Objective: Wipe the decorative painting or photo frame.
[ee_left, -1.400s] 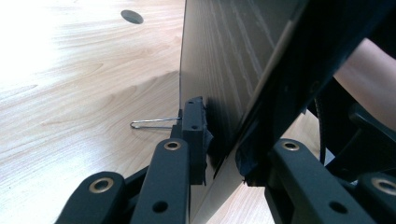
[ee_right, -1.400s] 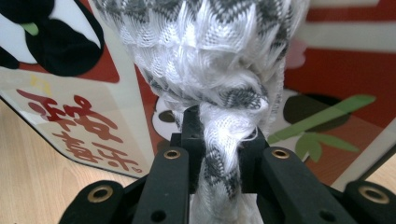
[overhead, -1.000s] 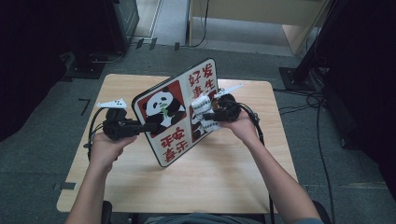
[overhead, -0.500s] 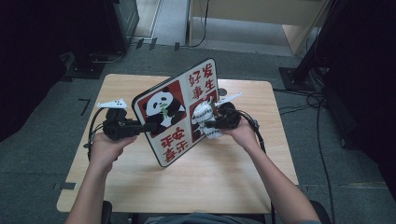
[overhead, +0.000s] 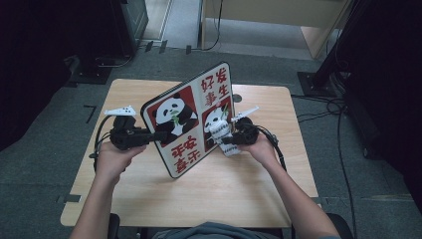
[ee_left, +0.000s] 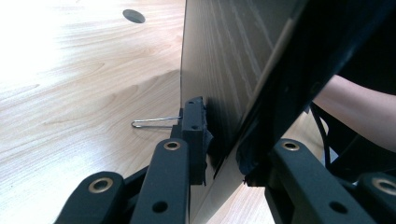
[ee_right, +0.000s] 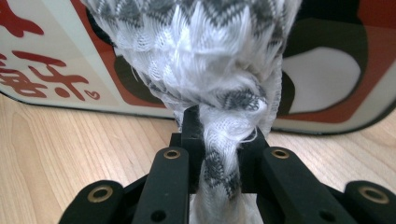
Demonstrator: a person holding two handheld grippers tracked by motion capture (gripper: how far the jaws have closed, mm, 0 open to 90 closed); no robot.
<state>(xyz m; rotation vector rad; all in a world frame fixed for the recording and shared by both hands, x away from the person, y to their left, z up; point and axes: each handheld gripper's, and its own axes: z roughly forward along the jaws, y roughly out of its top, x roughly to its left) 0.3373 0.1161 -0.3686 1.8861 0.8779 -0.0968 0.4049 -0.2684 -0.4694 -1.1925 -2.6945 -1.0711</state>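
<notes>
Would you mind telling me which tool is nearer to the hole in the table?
The right tool, holding the cloth, lies below the hole. The left tool grips the board's far edge.

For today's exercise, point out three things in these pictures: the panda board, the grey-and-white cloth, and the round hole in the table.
panda board (overhead: 171,117), high view: on the left panda panel.
grey-and-white cloth (ee_right: 219,56), right gripper view: on the bunched weave above the tool's jaws.
round hole (ee_left: 134,16), left gripper view: on the hole's dark middle, in the tabletop.

Board (overhead: 186,119) stands tilted on table (overhead: 249,194), cloth (overhead: 220,132) against it
</notes>
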